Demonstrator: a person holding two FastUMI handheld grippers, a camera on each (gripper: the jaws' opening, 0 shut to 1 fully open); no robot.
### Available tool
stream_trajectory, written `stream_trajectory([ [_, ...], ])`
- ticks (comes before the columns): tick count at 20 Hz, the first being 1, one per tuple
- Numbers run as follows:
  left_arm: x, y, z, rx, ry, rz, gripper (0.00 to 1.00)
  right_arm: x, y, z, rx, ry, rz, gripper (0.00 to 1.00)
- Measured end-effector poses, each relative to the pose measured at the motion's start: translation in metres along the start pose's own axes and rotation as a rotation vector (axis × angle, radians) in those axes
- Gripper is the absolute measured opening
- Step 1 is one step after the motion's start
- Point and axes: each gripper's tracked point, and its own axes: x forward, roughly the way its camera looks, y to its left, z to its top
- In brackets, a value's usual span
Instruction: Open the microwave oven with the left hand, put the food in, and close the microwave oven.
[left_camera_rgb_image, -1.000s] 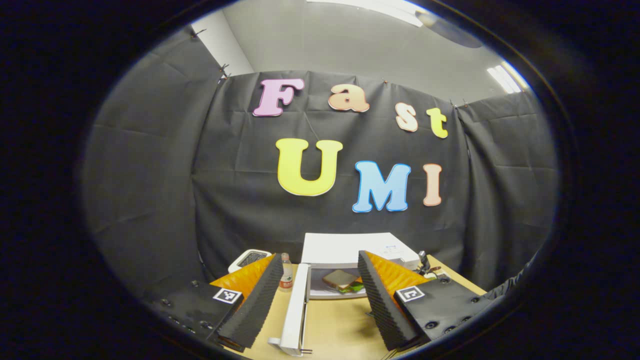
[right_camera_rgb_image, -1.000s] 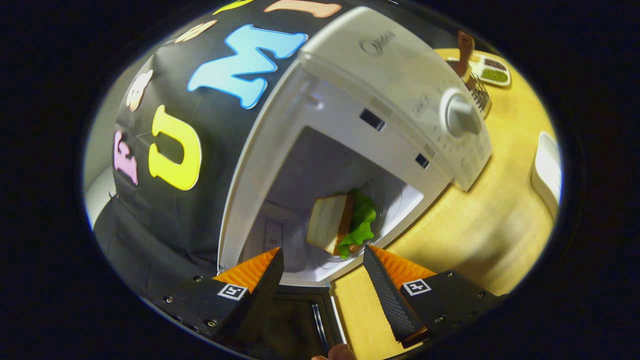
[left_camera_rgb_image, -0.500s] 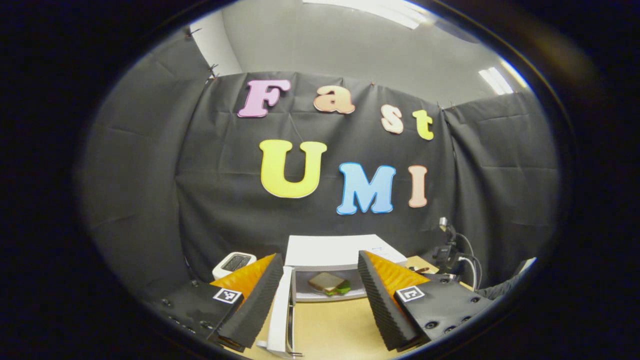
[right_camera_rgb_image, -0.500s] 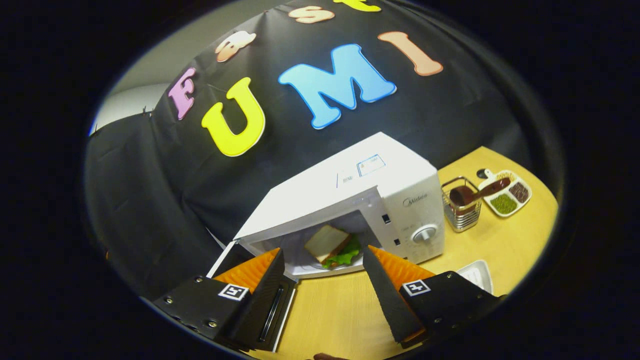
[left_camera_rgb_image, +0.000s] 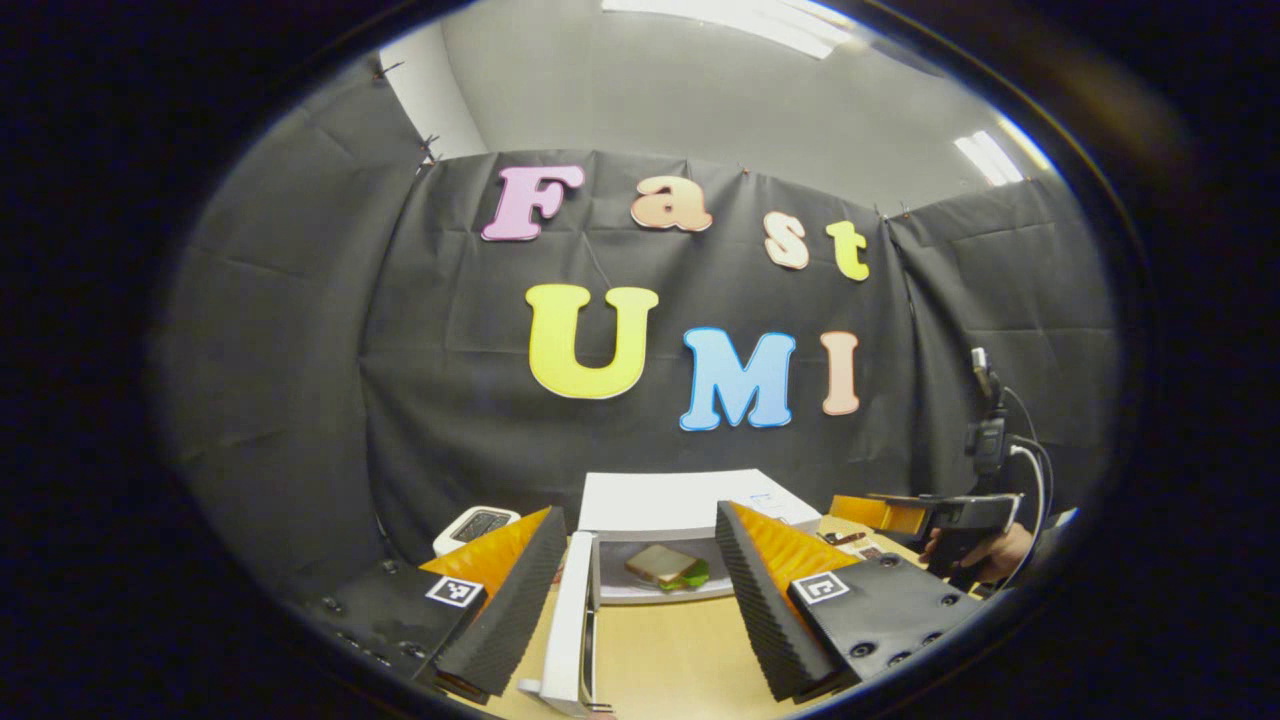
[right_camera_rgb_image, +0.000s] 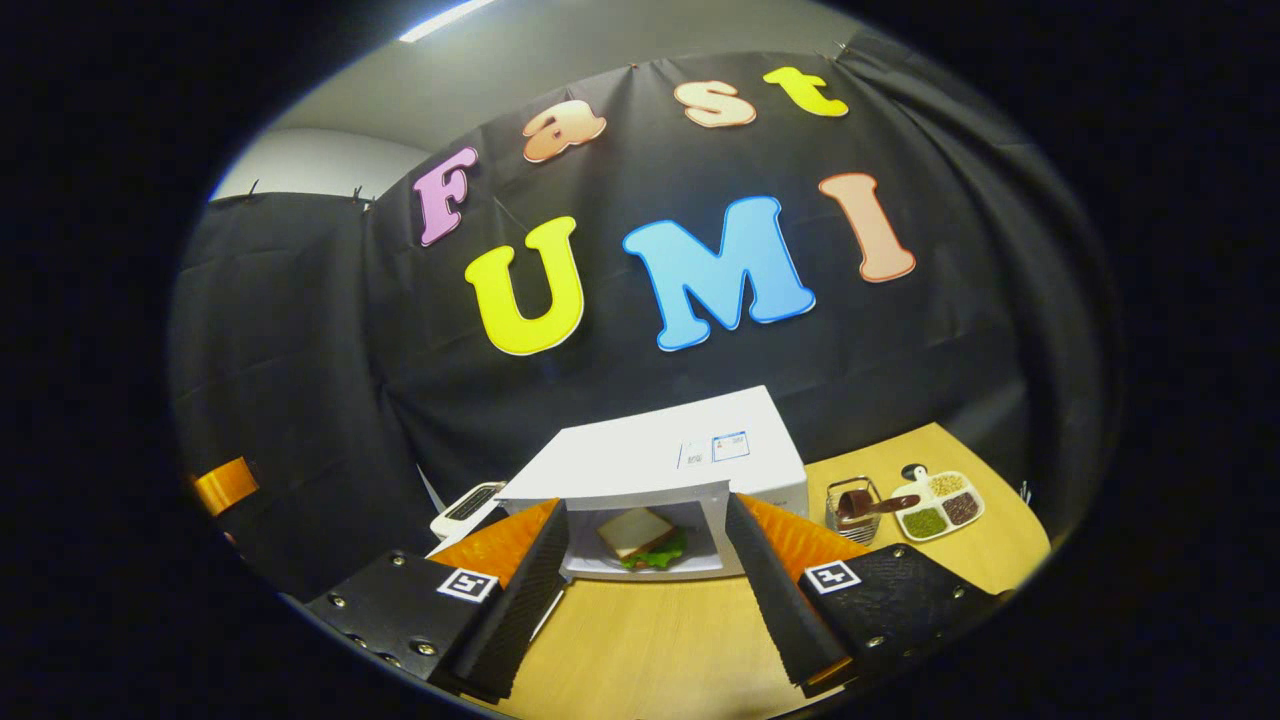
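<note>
The white microwave (left_camera_rgb_image: 680, 495) stands on the wooden table (left_camera_rgb_image: 670, 660) with its door (left_camera_rgb_image: 572, 630) swung out toward me. A sandwich with lettuce (left_camera_rgb_image: 665, 568) lies on a plate inside the cavity. My left gripper (left_camera_rgb_image: 635, 590) hovers open in front of the oven, with the door's edge between its fingers but untouched. Off to the right, a hand (left_camera_rgb_image: 985, 552) holds my right gripper (left_camera_rgb_image: 870, 513) up in the air. In the right gripper view the microwave (right_camera_rgb_image: 660, 460) and sandwich (right_camera_rgb_image: 640, 535) sit straight ahead, and the right gripper (right_camera_rgb_image: 645, 590) is open and holds nothing.
A wire basket (right_camera_rgb_image: 855, 505) with a brown utensil and a white divided dish (right_camera_rgb_image: 935, 500) of spices stand right of the oven. A small white appliance (left_camera_rgb_image: 478, 525) sits to its left. Bare table (right_camera_rgb_image: 650, 660) lies between the grippers and the oven.
My right gripper has drawn back from the microwave's mouth, risen and levelled out, leaving the sandwich inside. The left gripper has barely moved, and the door stays open.
</note>
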Motion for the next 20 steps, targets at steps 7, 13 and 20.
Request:
stream_trajectory([
  [7,-0.002,0.001,-0.011,0.0,0.003,-0.008,0.98,-0.069,-0.001,0.046,-0.173,-0.154,-0.157,0.95],
  [13,-0.005,0.014,-0.027,-0.015,0.015,-0.008,0.94,-0.1,0.027,0.056,-0.197,-0.201,-0.131,0.96],
  [20,-0.021,0.037,-0.083,-0.032,0.136,-0.004,0.07,-0.108,0.015,0.065,-0.166,-0.21,-0.152,0.95],
])
